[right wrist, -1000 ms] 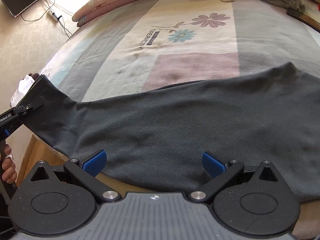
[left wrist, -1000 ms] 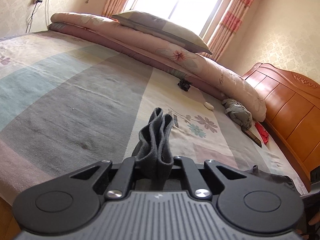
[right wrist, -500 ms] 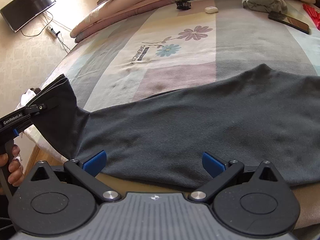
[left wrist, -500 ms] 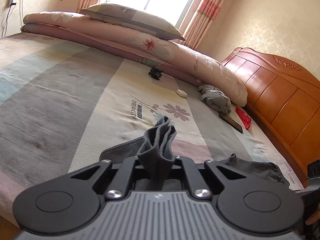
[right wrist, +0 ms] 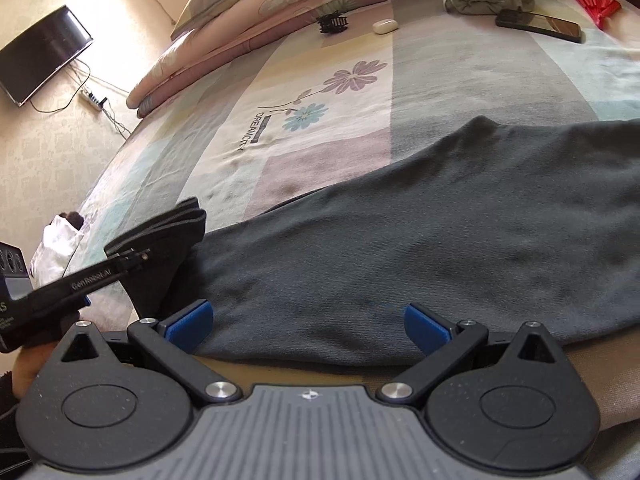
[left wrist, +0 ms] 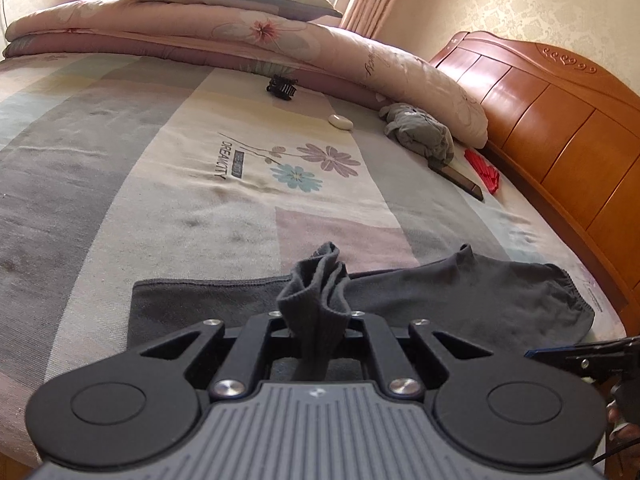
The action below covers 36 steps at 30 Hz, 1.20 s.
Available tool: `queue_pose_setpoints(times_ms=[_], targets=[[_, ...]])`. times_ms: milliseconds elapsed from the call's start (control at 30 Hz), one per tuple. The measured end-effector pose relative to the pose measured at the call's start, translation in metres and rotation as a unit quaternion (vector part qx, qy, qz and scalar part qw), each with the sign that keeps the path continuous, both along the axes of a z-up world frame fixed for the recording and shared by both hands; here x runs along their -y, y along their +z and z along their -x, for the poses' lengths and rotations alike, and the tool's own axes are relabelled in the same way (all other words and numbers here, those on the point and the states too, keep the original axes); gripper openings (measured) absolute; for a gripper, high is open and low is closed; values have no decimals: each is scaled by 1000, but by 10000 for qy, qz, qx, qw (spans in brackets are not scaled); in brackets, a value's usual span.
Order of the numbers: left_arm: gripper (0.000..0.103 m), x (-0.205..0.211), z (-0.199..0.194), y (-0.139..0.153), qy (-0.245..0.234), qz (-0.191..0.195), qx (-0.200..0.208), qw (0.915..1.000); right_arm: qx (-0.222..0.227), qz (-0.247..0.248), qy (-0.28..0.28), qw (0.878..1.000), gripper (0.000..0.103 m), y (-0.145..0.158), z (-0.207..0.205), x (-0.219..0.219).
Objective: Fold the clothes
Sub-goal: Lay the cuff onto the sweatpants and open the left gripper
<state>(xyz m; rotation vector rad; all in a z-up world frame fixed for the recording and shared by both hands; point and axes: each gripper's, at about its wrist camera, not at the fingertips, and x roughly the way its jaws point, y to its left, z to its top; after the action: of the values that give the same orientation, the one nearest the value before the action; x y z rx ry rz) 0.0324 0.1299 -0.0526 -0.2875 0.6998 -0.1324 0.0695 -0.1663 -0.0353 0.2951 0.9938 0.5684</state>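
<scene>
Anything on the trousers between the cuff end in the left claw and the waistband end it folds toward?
Nothing visible. The dark grey trousers lie bare up to the waistband; the phone lies farther up the bed.

The trousers lie across the bed's near edge, one cuff raised in the left claw at 6 o'clock. Toward 12 lie a hair clip and earbud case; at 2, a bundled garment, then a phone, before the folded quilt.

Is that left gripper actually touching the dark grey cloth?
Touching. In the left wrist view the left gripper is shut on a bunched end of the grey garment, which sticks up between its fingers.
</scene>
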Motion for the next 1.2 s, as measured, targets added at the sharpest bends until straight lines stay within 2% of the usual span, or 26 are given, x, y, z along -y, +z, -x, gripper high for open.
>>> queue_pose_setpoints(times_ms=[167, 233, 367, 500, 600, 667, 733, 867, 967, 1067, 1133, 1200], targets=[[6, 7, -4, -7, -76, -131, -147, 9998, -67, -36, -32, 10000, 103, -4, -3, 1], [10, 8, -6, -10, -128, -126, -215, 9996, -80, -32, -24, 10000, 103, -5, -4, 0], [29, 13, -6, -12, -358, -116, -306, 9988, -131, -42, -58, 9999, 103, -9, -7, -1], [35, 21, -3, -4, -696, -34, -242, 9973, -221, -125, -159, 9996, 103, -12, -9, 1], [42, 23, 2, 12, -995, 139, -7, 9949, -211, -120, -199, 9995, 103, -12, -10, 3], [46, 21, 1, 19, -1022, 26, 88, 9947, -209, -161, -237, 9994, 103, -11, -10, 5], [47, 18, -1, 24, -1011, -128, 160, 9947, -209, -187, -263, 9993, 103, -12, -9, 7], [47, 7, -14, 6, -808, -406, -135, 9958, -206, -211, -299, 9991, 103, -12, -9, 11], [47, 3, -23, -16, -750, -429, -358, 9956, -214, -205, -332, 9990, 103, -14, -9, 13], [47, 6, -33, -34, -696, -277, -407, 9964, -240, -184, -361, 9989, 103, -17, -11, 14], [49, 9, -36, -36, -675, -272, -358, 9967, -281, -148, -389, 9987, 103, -20, -13, 14], [49, 13, -35, -28, -738, -424, -409, 9955, -265, -144, -403, 9987, 103, -20, -13, 16]])
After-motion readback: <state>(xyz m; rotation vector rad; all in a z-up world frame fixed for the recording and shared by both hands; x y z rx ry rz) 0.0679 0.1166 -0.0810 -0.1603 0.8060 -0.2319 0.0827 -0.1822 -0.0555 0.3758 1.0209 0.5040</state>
